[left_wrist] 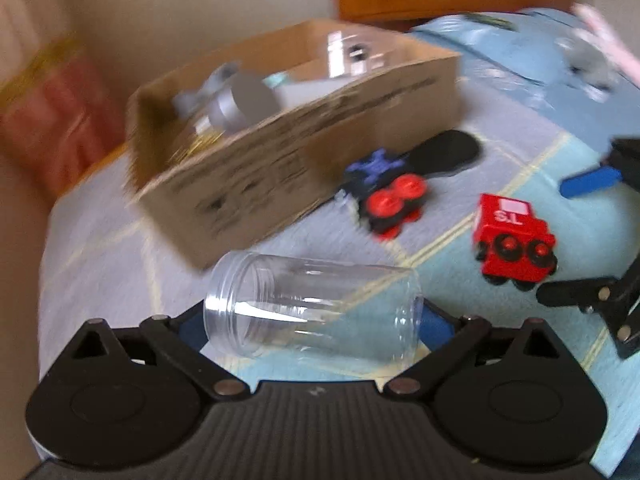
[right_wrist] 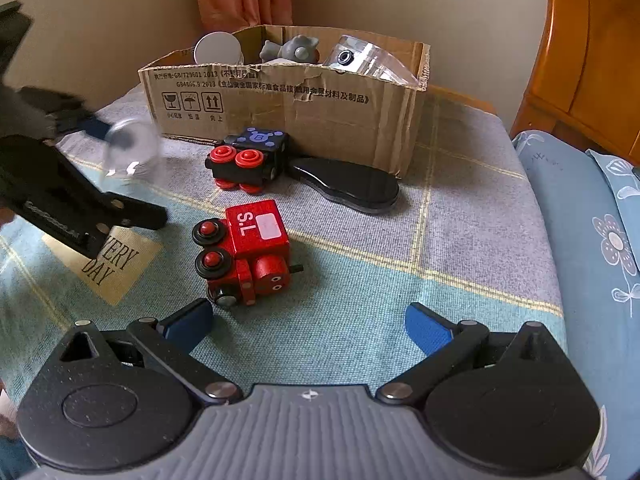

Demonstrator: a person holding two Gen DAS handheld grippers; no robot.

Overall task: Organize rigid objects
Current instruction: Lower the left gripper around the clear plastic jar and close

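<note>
A clear plastic jar (left_wrist: 312, 312) without a lid lies lengthwise between the blue pads of my left gripper (left_wrist: 316, 322), one end against each pad; the gripper is shut on it. From the right wrist view the jar (right_wrist: 128, 148) is a blur at the left gripper (right_wrist: 128, 172), which is at the left. A red toy train (right_wrist: 244, 252) marked "S.L" lies on its side on the checked cloth, just ahead of my right gripper (right_wrist: 308, 312), which is open and empty. A black toy train (right_wrist: 248, 160) with red wheels lies by the cardboard box (right_wrist: 280, 100).
A flat black paddle-shaped object (right_wrist: 348, 184) lies against the box's front. Inside the box are a grey toy figure (right_wrist: 292, 50), a white round lid (right_wrist: 218, 50) and a clear plastic piece (right_wrist: 368, 60). A blue flowered pillow (right_wrist: 580, 220) and wooden furniture (right_wrist: 588, 60) stand to the right.
</note>
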